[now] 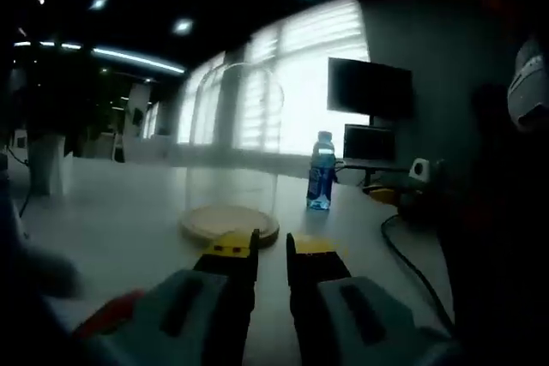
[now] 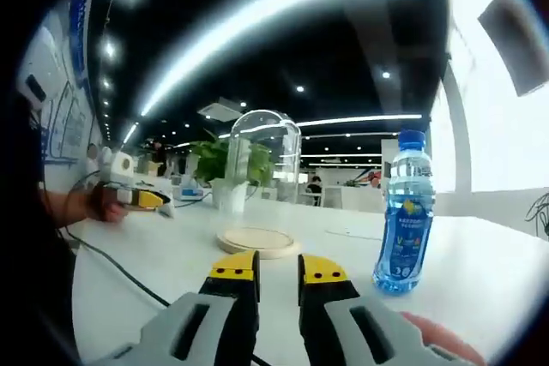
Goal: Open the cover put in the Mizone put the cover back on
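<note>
Opening step not yet begun. Glass cover [image 2: 260, 179] is sitting on its wooden base [image 2: 257, 242] at centre of the right gripper view, on the white tabletop [image 2: 480, 272]; Mizone bottle [image 2: 405, 212] is standing upright, well apart, at right of frame. In the left gripper view the cover [image 1: 232, 143] is standing at centre, bottle [image 1: 321, 171] just right of it. Left claw [image 1: 272, 250] and right claw [image 2: 279, 272] are both hovering low in frame, jaws nearly closed, holding nothing. Judgement: next move is calling for one claw opening wider and approaching the dome to lift it clear of the base
</note>
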{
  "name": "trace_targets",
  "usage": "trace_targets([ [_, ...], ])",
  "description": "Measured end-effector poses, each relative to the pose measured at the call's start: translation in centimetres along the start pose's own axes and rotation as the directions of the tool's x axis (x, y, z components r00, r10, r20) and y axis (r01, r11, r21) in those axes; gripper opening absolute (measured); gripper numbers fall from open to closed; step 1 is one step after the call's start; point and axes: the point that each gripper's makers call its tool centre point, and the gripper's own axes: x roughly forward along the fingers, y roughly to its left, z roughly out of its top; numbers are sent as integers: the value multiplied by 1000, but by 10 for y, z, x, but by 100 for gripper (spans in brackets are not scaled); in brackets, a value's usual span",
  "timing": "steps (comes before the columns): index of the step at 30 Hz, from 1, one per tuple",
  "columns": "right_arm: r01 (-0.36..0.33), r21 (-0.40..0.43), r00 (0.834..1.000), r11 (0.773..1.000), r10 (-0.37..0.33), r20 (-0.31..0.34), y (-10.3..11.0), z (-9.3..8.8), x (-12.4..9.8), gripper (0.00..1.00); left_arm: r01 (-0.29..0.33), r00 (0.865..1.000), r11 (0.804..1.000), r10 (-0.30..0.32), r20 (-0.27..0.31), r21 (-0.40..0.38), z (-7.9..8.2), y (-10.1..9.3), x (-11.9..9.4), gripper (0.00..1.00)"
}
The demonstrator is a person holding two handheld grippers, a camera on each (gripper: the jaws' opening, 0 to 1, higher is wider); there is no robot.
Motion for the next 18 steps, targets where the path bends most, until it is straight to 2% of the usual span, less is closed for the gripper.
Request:
trace_targets([
  [12, -6, 17, 1000, 1000, 6, -1, 3, 0, 0, 11, -6, 1000, 999, 7, -8, 32, -1, 2, -2, 10],
  [14, -6, 23, 1000, 1000, 6, 0, 3, 0, 0, 11, -12, 1000, 1000, 12, -7, 6, -1, 3, -2, 10],
  [16, -6, 27, 1000, 1000, 6, 1, 2, 0, 0, 11, -6, 1000, 999, 7, 21, -31, 4, 5, -3, 12],
  [18, -6, 28, 1000, 1000, 6, -1, 2, -1, 0, 11, -14, 1000, 999, 14, 20, -30, 4, 7, -4, 12],
])
